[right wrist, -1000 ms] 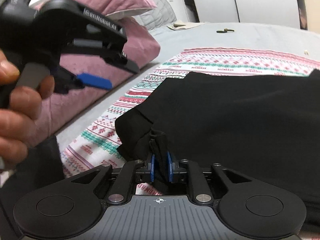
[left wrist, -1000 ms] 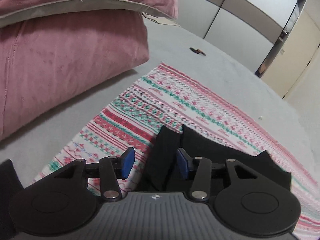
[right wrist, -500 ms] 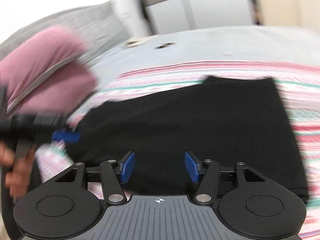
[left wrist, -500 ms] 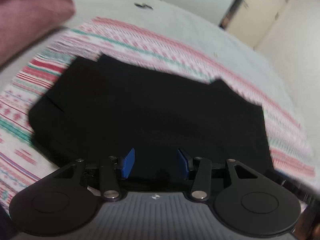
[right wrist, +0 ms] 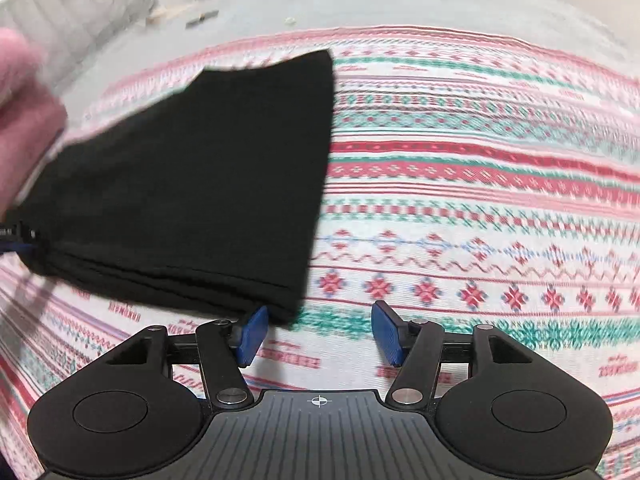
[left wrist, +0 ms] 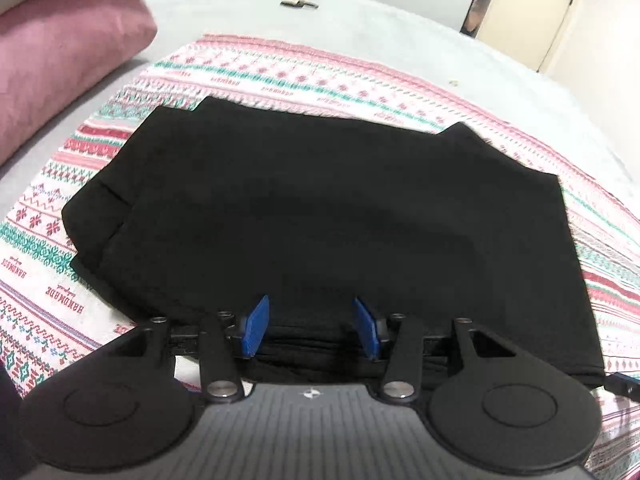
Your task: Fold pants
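Black pants (left wrist: pixel 320 216) lying folded, filling frame centre, on patterned cloth (left wrist: pixel 280 76). Left gripper (left wrist: pixel 310 330) and right gripper (right wrist: pixel 318 332) being held released, empty. Folding judged nearly complete.

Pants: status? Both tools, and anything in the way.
Left tool open, right tool open, neither gripping. Black pants folded flat on patterned cloth. Pink pillow off to the side, nothing obstructing.
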A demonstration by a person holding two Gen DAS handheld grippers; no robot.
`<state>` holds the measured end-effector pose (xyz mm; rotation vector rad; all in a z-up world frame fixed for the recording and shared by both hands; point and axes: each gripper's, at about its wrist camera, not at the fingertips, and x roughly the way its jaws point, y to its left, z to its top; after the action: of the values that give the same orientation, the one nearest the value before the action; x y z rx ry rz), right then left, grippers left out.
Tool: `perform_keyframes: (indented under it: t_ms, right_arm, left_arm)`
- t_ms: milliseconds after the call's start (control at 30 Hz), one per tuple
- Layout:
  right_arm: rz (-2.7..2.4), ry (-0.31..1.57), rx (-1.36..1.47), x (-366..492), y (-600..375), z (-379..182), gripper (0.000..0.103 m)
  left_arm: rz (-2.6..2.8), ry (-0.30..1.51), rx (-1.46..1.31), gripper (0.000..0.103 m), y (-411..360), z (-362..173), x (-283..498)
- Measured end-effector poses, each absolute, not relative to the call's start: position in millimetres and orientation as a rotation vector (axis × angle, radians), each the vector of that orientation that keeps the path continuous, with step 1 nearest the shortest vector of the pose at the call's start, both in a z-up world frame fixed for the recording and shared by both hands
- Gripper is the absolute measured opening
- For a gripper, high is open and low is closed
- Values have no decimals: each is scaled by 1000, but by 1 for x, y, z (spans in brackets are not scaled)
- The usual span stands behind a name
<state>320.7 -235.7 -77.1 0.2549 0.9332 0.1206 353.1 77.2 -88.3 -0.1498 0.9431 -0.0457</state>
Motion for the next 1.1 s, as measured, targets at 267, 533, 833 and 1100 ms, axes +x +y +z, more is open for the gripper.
perform_keyframes:
  t_ms: [267, 533, 833, 1100]
  right_arm:
    - [45, 822, 439, 330, -265, -46, 58]
    - [33, 824, 535, 335, -260, -65, 20]
    - [100, 909, 265, 342, -206, -87, 19]
    - [82, 934, 517, 337, -236, -90, 26]
  left_arm:
    - [-169, 876, -30, 78, -11, -86, 339]
    - [-273, 921, 85, 79, -73, -115, 332]
    - [-258, 900, 120, 79, -72, -120, 320]
    - [-260, 904, 127, 80, -72, -118, 325]
